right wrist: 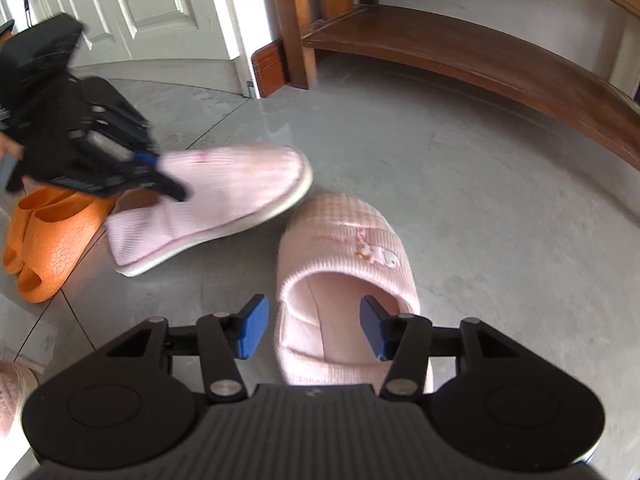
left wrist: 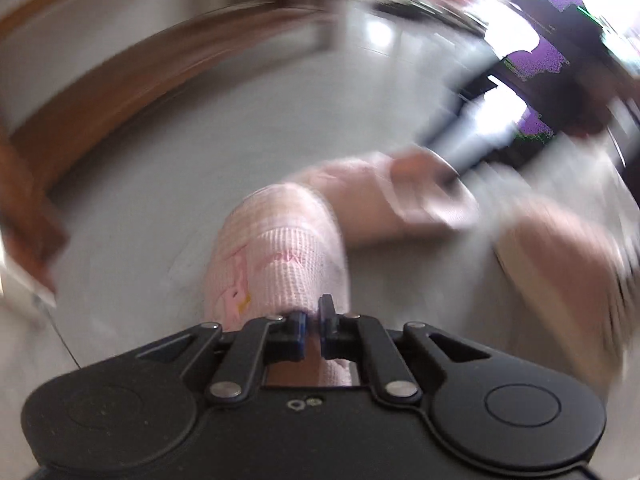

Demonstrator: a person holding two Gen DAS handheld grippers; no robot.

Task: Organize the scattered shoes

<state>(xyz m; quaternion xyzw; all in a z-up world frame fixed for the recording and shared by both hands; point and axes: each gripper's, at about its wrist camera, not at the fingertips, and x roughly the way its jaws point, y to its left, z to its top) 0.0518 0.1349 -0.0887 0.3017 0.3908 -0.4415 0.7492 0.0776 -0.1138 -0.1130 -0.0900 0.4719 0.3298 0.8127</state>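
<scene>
The left gripper [left wrist: 314,330] is clamped on the edge of a pink slipper [left wrist: 280,260], held tilted off the grey floor [right wrist: 460,180]. The right gripper [right wrist: 312,330], jaws apart, straddles the second slipper [right wrist: 344,264] lying flat. Its pink embroidered writing is unreadable. Orange sandals [right wrist: 40,240] sit nearby.

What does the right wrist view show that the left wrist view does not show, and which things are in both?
Only the right wrist view: the orange slippers, the white door, the wooden bench, and the right gripper open around the second pink slipper's heel. Only the left wrist view: nothing sharp; its background is blurred. Both: the left gripper shut on a pink slipper, and the grey floor.
</scene>
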